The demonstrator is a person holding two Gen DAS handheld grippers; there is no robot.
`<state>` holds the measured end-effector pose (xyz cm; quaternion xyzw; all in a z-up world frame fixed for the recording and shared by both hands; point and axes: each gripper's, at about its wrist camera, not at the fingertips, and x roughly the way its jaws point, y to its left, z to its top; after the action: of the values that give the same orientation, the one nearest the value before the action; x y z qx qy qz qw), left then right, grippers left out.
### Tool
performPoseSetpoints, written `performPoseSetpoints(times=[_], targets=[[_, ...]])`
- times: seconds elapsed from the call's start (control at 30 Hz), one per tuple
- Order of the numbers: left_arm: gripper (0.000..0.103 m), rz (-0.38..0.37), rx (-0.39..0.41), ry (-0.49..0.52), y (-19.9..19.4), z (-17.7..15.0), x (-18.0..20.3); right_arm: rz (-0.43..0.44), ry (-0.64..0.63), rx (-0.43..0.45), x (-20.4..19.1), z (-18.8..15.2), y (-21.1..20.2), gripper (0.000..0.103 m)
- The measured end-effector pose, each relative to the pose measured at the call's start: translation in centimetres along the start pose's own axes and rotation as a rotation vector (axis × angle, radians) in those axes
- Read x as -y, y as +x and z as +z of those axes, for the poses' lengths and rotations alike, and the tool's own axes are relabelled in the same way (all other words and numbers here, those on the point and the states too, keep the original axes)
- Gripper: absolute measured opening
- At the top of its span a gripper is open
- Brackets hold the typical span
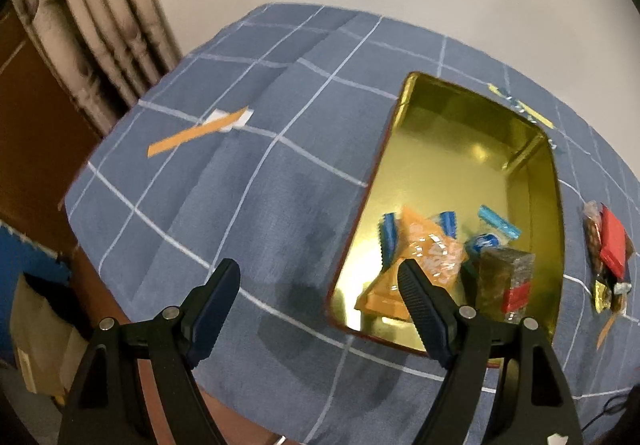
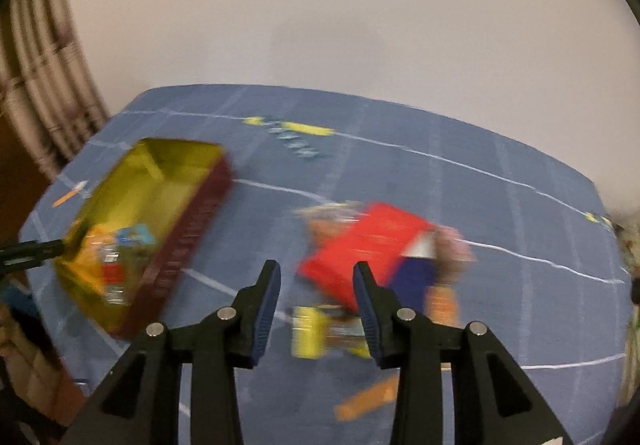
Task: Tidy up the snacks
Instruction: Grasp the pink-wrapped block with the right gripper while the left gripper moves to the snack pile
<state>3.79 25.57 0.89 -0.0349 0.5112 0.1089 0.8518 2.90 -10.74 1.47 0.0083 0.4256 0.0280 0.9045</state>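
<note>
We see the left gripper [image 1: 320, 277] with fingers spread wide and holding nothing, its right finger [image 1: 420, 309] over the near end of the gold tin [image 1: 448, 149] on the blue checked tabletop [image 1: 240, 181]. Landmark is the tin: inside its near end lie an orange packet [image 1: 428, 257], blue-edged wrappers [image 1: 390, 235], a light blue wrapper [image 1: 498, 225] and a clear-wrapped dark block with a red label [image 1: 506, 281]. The tin's far end is bare. Right of the tin, apart from it, we see a red packet [image 1: 612, 249] on a small pile of snacks. Left of the tin lies an orange tape strip [image 1: 196, 135]. The right gripper [image 2: 316, 285] is also spread and empty, hovering near the red packet [image 2: 360, 245] and a yellow snack [image 2: 308, 331]; this view is blurred, tin [image 2: 160, 165] to the left
</note>
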Motion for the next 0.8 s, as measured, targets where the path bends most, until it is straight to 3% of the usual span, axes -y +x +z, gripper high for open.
performPoseSetpoints(times=[0.33, 0.47, 0.8], targets=[[0.079, -0.052, 0.167, 0.123, -2.8, -0.6, 3.2, -0.073, 0.084, -0.037, 7.4, -0.6, 2.7, 0.039], [0.084, -0.089, 0.167, 0.172, -2.8, -0.8, 4.3, -0.061, 0.096, -0.059, 8.6, -0.1, 4.7, 0.039], [0.084, -0.133, 0.176, 0.263, -4.5, -0.6, 7.9, 0.001, 0.097, -0.085, 9.2, 0.6, 8.8, 0.039]])
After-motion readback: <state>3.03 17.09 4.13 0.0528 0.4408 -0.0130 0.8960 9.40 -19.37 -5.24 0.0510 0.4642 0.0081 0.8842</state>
